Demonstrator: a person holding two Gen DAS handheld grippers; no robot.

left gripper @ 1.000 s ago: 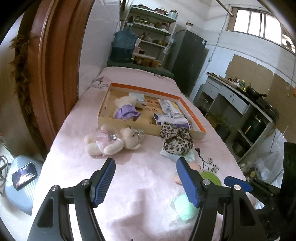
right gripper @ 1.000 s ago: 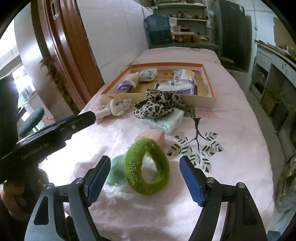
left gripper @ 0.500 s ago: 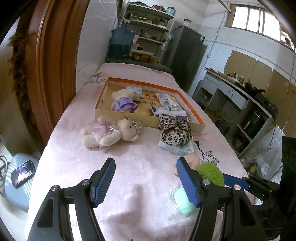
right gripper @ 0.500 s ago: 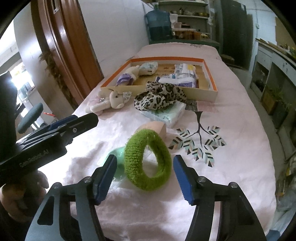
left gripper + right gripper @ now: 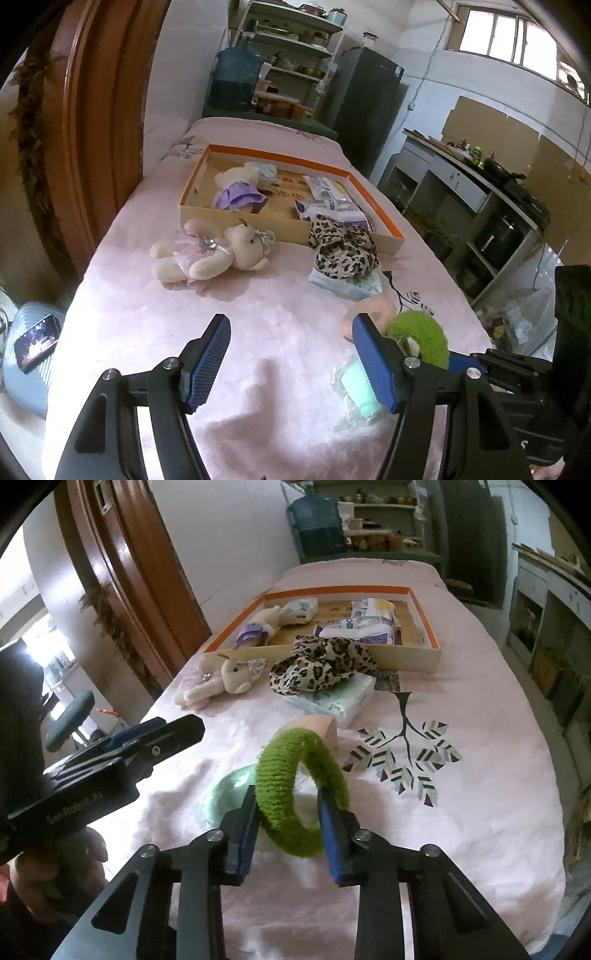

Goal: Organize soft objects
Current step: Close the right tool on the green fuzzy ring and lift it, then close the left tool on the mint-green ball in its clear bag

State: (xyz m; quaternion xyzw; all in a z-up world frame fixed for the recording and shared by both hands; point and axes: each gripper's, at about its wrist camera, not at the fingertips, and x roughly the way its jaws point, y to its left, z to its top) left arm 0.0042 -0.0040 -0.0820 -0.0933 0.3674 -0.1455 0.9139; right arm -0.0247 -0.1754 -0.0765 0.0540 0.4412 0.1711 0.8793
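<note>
Right wrist view had the right gripper [image 5: 288,821] closing, pads pinching the fuzzy green yarn ring [image 5: 301,792] on the pink bedspread [image 5: 461,812]. Left gripper [image 5: 291,360] was spread, empty. Orange-rimmed cardboard tray [image 5: 391,236] held some items; cream teddy bear [image 5: 207,254] and leopard-print cloth [image 5: 343,253] still waited outside.

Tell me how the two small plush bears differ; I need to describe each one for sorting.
The bear in the purple dress lies inside the orange-edged box; the bear in the pink dress lies outside it on the pink cloth. The pink one has a shiny ornament on its dress; none shows on the purple one. Both are cream plush, lying down.
</note>
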